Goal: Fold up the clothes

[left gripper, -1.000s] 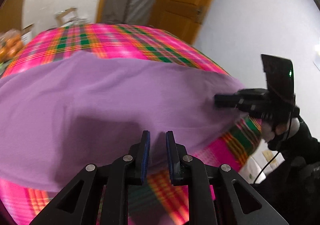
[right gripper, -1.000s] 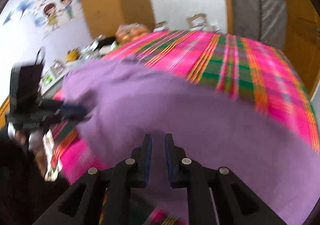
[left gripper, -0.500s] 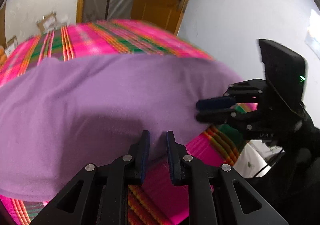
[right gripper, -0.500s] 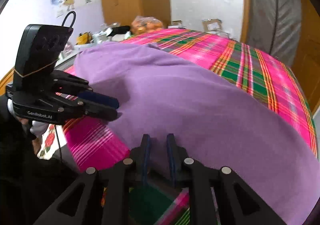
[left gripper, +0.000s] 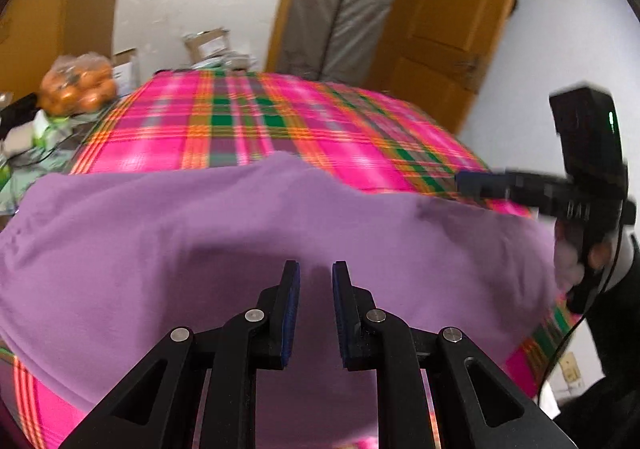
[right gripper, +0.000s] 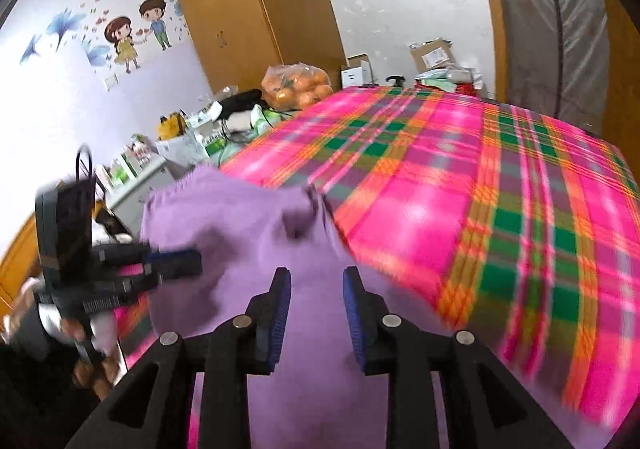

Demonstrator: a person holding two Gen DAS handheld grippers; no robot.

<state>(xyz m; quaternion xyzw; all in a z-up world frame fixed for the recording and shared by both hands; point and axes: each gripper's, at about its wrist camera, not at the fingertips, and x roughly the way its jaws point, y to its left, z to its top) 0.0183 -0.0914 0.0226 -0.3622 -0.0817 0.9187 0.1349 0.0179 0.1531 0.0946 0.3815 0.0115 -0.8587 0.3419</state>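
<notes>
A purple garment point(left gripper: 168, 249) lies spread across the near part of a bed with a pink, green and orange plaid cover point(left gripper: 248, 129). It also shows in the right wrist view point(right gripper: 240, 233), bunched at its far edge. My left gripper point(left gripper: 316, 281) hovers over the garment's near edge, jaws slightly apart with nothing between them. My right gripper point(right gripper: 316, 289) is open and empty above the garment. Each gripper appears in the other's view: the right one point(left gripper: 480, 185) at the garment's right end, the left one point(right gripper: 176, 261) at its left end.
A bag of oranges point(right gripper: 298, 87), boxes and clutter stand on a side table point(right gripper: 132, 177) beyond the bed's left side. A wooden wardrobe point(right gripper: 240, 9), a wooden door point(left gripper: 452, 9) and a grey upright mattress point(right gripper: 552, 17) stand behind the bed.
Both grippers have let go of the garment and opened. The garment now lies lower on the bed, exposing more plaid cover beyond it. Both grippers have lifted back.
</notes>
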